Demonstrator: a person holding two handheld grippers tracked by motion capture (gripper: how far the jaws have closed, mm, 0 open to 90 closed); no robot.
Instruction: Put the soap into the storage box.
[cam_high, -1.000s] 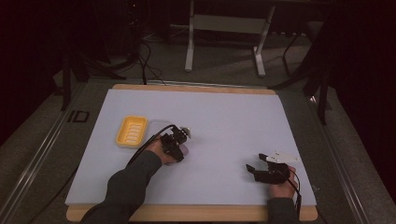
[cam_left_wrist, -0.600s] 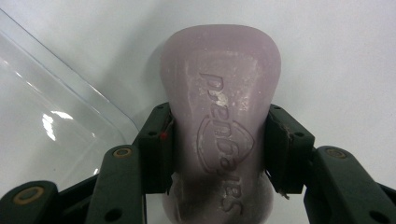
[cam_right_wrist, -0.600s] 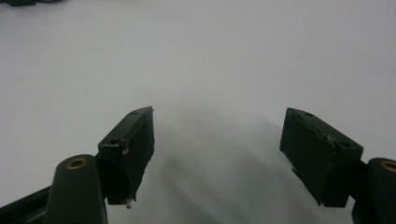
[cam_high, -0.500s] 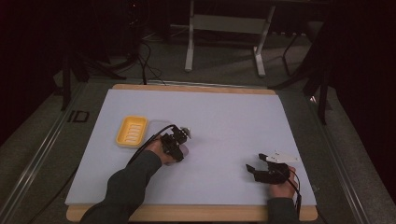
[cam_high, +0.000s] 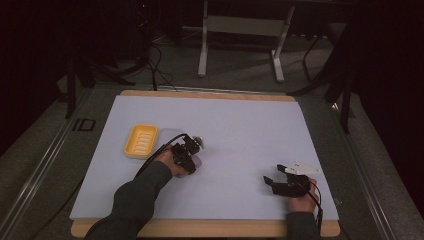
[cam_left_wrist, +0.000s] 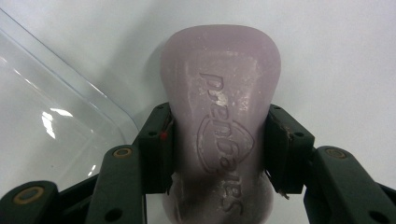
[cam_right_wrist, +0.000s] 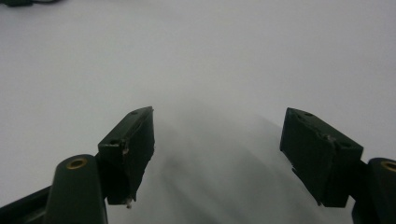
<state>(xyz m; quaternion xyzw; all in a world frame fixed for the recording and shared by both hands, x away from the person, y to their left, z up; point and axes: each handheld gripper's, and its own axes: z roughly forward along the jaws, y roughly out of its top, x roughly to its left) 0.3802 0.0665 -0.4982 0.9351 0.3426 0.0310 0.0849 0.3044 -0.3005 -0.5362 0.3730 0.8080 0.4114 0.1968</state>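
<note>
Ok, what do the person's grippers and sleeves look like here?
Both grippers are black with two blocky jaws. The left gripper trails a black cable along a dark grey sleeve. The right gripper carries a pale three-cornered plate on top and trails a cable of its own.

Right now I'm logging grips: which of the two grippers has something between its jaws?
The left gripper: its jaws clamp the pale purple soap bar beside the yellow dish. The right gripper is open over bare table.

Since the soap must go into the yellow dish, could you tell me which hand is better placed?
Left: its claw is shut on the soap bar beside the yellow dish. The right claw is open, farther away.
</note>
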